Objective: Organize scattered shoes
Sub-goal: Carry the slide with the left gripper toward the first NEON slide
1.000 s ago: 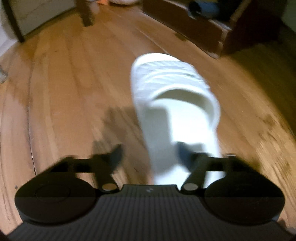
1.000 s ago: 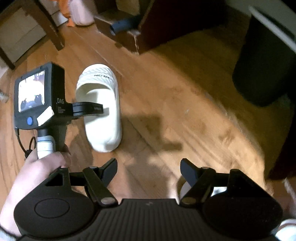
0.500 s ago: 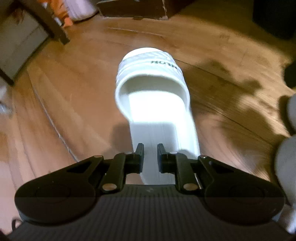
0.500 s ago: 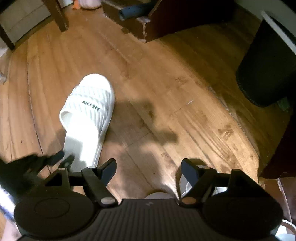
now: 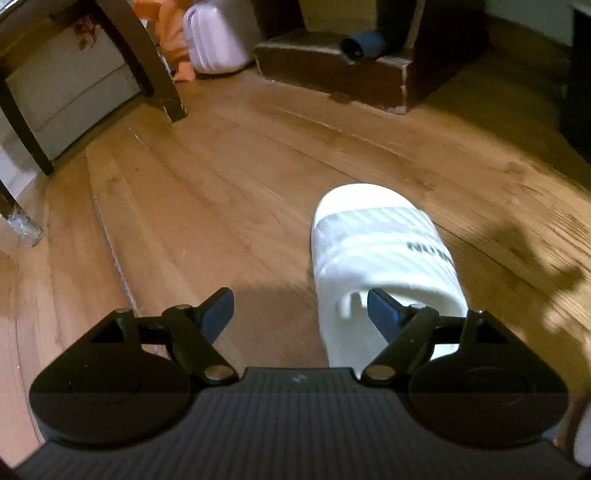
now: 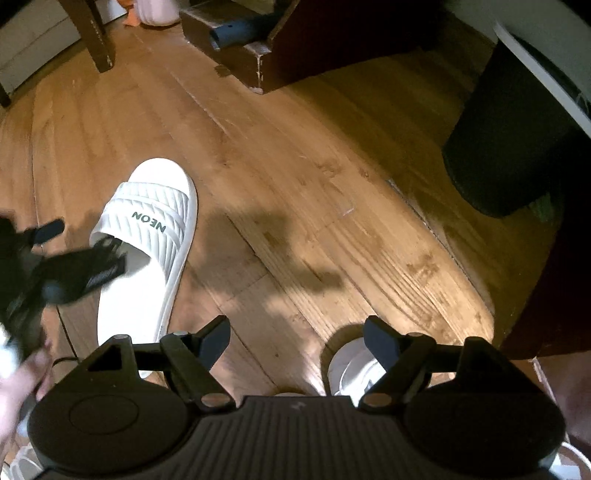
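A white ribbed slide sandal [image 5: 380,254] marked NEON lies flat on the wood floor, toe pointing away. My left gripper [image 5: 299,310] hovers open just behind its strap; the right finger overlaps the strap opening and the left finger is over bare floor. In the right wrist view the same sandal [image 6: 147,236] sits at the left, with the blurred left gripper [image 6: 81,236] above its heel part. My right gripper [image 6: 295,332] is open and holds nothing. Part of a second white shoe [image 6: 351,365] shows under its right finger.
A dark wooden furniture base [image 6: 240,51] holding a dark tube [image 6: 236,29] stands ahead. A chair leg [image 6: 96,40] is at the far left, and a black bin [image 6: 498,147] at the right. A hand [image 6: 18,376] shows at the lower left.
The left gripper's jaws, nearly shut over the sandal's heel half a second ago, now stand wide apart. The sandal rests on the floor, right of the gripper's centre. The right gripper stayed open.
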Demonstrator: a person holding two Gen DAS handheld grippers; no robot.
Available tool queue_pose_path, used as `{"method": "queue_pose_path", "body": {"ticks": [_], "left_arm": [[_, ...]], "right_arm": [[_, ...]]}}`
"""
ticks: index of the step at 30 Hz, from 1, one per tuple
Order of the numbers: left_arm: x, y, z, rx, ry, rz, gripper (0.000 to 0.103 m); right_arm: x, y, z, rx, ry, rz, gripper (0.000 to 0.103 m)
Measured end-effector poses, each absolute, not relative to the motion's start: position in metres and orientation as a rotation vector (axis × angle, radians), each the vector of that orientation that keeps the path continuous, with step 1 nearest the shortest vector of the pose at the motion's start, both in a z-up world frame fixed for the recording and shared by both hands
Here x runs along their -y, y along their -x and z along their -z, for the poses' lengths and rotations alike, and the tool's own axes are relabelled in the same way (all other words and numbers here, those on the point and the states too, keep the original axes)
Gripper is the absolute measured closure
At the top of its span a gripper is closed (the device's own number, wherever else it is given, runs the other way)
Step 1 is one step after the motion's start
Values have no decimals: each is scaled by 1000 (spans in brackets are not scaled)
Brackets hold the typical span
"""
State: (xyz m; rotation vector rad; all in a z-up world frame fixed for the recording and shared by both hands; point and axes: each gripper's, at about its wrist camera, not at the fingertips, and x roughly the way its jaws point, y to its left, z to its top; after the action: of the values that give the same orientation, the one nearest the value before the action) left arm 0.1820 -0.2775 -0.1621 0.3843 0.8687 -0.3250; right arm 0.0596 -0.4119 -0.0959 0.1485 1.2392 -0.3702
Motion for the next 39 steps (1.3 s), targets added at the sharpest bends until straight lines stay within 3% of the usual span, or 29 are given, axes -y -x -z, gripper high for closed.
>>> {"method": "queue_pose_path", "body": {"ticks": [2, 4, 5, 6, 16, 24, 32, 35, 39], "left_arm": [[286, -189, 169, -875, -387, 293, 28], [287, -190, 171, -891, -360, 276, 53], [287, -190, 170, -903, -340, 275, 89], [287, -188, 167, -906, -329, 271, 92], [245, -178, 126, -887, -241, 257, 93], [117, -134, 62, -907, -205, 184, 92], [-37, -57, 2, -935, -214, 68, 92], [-105, -15, -2, -977, -136, -20, 90], [-178, 44, 2, -1029, -34, -157, 90]], "right_arm": [[412, -61, 97, -1240, -165, 359, 22], [413, -63, 97, -1241, -176, 365, 22], [413, -63, 98, -1239, -180, 366, 22], [413, -64, 98, -1237, -184, 368, 22], [409, -71, 101, -1237, -241, 352, 22], [350, -89, 82, -1294, -428, 145, 22], [166, -71, 49, -1345, -310, -419, 23], [94, -46, 56, -1384, -215, -650, 39], [9, -19, 72, -1443, -123, -845, 39]]}}
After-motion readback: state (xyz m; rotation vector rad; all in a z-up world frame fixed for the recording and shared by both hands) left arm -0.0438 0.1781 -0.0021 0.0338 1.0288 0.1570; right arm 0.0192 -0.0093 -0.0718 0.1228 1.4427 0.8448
